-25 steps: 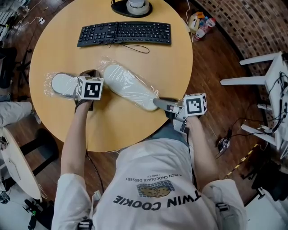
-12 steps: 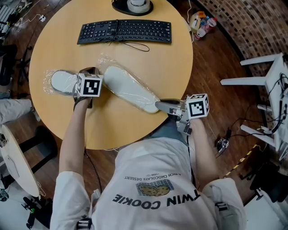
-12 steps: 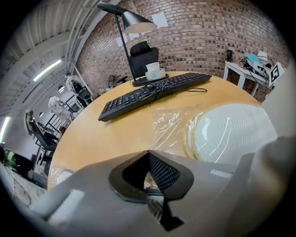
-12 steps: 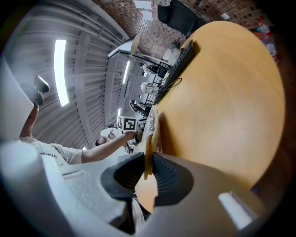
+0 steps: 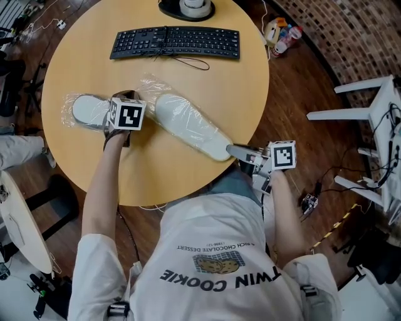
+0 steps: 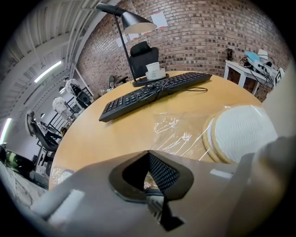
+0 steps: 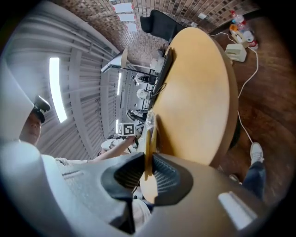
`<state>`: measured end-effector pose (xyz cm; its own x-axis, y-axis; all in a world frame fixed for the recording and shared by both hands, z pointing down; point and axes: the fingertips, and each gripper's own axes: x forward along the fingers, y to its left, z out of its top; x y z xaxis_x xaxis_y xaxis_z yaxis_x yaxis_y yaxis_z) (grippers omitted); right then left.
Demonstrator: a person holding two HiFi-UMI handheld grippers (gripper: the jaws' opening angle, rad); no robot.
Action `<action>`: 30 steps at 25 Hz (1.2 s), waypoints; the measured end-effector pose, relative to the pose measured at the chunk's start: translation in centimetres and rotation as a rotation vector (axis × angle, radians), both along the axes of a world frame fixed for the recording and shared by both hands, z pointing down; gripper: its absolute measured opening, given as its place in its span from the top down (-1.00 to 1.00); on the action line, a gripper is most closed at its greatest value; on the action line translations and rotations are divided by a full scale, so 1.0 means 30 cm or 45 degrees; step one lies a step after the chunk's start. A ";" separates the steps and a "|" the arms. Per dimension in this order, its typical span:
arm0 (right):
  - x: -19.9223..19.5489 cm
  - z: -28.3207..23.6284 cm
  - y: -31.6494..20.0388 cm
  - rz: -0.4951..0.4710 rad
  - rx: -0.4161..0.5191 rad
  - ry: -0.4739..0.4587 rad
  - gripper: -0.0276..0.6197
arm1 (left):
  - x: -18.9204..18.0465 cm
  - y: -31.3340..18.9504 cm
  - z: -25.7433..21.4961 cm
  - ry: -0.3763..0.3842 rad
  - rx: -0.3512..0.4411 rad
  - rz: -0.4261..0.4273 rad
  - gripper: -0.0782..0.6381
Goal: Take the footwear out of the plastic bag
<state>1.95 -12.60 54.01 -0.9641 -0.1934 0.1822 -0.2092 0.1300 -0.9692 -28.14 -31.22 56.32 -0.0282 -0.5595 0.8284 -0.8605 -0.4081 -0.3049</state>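
A white slipper (image 5: 188,125) lies slantwise on the round wooden table (image 5: 156,178), its far end still under the clear plastic bag (image 5: 149,84). My right gripper (image 5: 232,150) is at the table's near right edge, shut on that slipper's thin near end; its jaws have just been closing on the sole edge (image 7: 149,139). A second white slipper (image 5: 88,111) lies in the bag at the left. My left gripper (image 5: 124,98) presses down between the two slippers, jaws together on the bag film (image 6: 180,132). The slipper's rounded end (image 6: 243,132) shows to its right.
A black keyboard (image 5: 175,42) with its cable lies at the table's far side, a lamp base (image 5: 186,7) behind it. White furniture (image 5: 376,94) and small items on the floor (image 5: 279,31) stand to the right of the table.
My right gripper has moved right and toward the near table edge, dragging the slipper with it further out from under the bag. The left gripper and the left slipper stayed put.
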 end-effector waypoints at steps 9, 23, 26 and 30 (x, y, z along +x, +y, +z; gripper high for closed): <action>0.101 -0.003 0.098 0.145 -0.009 0.025 0.75 | -0.009 0.004 0.000 0.016 0.006 0.004 0.77; 0.196 -0.009 0.052 0.171 0.027 0.103 0.75 | -0.162 -0.011 0.037 -0.026 -0.017 -0.087 0.77; 0.205 -0.040 -0.014 0.129 0.030 0.072 0.75 | -0.170 -0.014 0.005 -0.074 -0.019 -0.098 0.77; 0.206 -0.040 -0.069 0.060 0.015 0.044 0.75 | -0.095 0.011 -0.097 -0.006 0.106 -0.120 0.77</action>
